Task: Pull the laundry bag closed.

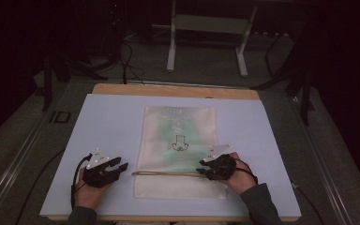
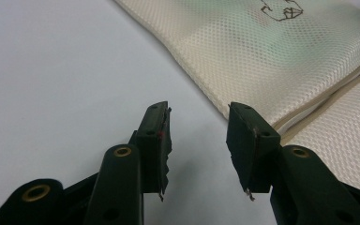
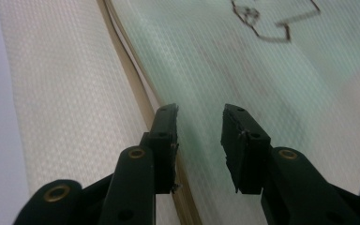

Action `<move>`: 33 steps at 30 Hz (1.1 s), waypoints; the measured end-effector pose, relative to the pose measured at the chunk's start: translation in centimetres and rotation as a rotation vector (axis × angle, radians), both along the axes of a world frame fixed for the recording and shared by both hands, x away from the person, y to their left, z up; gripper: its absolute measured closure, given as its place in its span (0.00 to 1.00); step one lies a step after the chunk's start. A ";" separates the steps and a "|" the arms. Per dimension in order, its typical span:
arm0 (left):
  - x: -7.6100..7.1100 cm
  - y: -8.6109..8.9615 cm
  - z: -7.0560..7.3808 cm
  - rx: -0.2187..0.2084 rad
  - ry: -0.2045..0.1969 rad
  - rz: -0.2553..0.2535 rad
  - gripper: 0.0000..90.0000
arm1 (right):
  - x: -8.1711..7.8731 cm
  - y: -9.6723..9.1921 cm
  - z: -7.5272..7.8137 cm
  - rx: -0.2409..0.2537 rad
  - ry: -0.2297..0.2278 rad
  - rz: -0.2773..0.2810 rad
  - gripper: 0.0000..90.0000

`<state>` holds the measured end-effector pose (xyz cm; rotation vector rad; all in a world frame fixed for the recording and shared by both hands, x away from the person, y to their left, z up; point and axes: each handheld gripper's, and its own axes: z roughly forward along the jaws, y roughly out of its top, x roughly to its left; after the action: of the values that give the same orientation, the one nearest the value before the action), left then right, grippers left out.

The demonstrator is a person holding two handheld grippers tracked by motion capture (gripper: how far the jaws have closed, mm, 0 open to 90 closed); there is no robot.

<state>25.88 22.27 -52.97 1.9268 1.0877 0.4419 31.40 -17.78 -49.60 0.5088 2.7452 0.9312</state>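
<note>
Mesh zip pouch point(image 1: 178, 150), cream weave with green contents showing through, lies flat mid-sheet on the pale mat point(image 1: 108, 122) that covers the bench point(image 1: 168, 90). Its zipper line point(image 1: 168, 173) runs crosswise near the pouch's near end, with a plain cream band below it.

Right gripper point(image 1: 202, 168) sits at the right end of that zipper line, over the pouch's right edge. In the right gripper view its jaws stand part-way apart, the zipper track point(image 3: 136, 89) passing just beside the left jaw; nothing is clamped between them.

Left gripper point(image 1: 121, 165) rests on the mat just off the pouch's left edge, near the zipper's left end. Its jaws are apart and empty, pouch edge point(image 2: 215, 93) just beyond the tips.

Step, by the look of it: setting up to work the zipper, right side going for the pull, left ready to pin the pouch. Next move calls for the right jaws to close squarely on the slider tab, and the left to clamp the fabric edge so the pouch doesn't drag.

Markings: a black line drawing point(image 1: 180, 144) on the pouch face; no readable text or brand.
</note>
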 end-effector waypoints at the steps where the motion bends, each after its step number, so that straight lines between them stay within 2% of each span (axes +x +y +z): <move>1: 0.0 0.0 0.0 0.004 0.001 0.001 0.65 | 0.1 0.3 0.1 -0.003 -0.003 0.006 0.73; 5: -0.2 0.1 0.1 -0.006 -0.009 0.009 0.65 | 0.3 1.5 0.3 -0.015 -0.001 0.034 0.73; 9: -0.6 0.1 -0.1 0.021 -0.005 0.014 0.64 | 0.4 3.3 0.5 -0.030 -0.005 0.076 0.75; 16: -0.5 -0.7 -0.5 0.055 -0.005 -0.010 0.64 | 0.3 5.3 0.6 -0.007 -0.004 0.117 0.75; 33: -0.6 -0.9 -0.5 0.048 -0.006 -0.035 0.64 | 0.0 9.3 0.9 -0.013 0.000 0.191 0.75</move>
<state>25.30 21.38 -53.46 1.9824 1.0467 0.4577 31.41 -8.43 -48.71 0.2470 2.8364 0.9529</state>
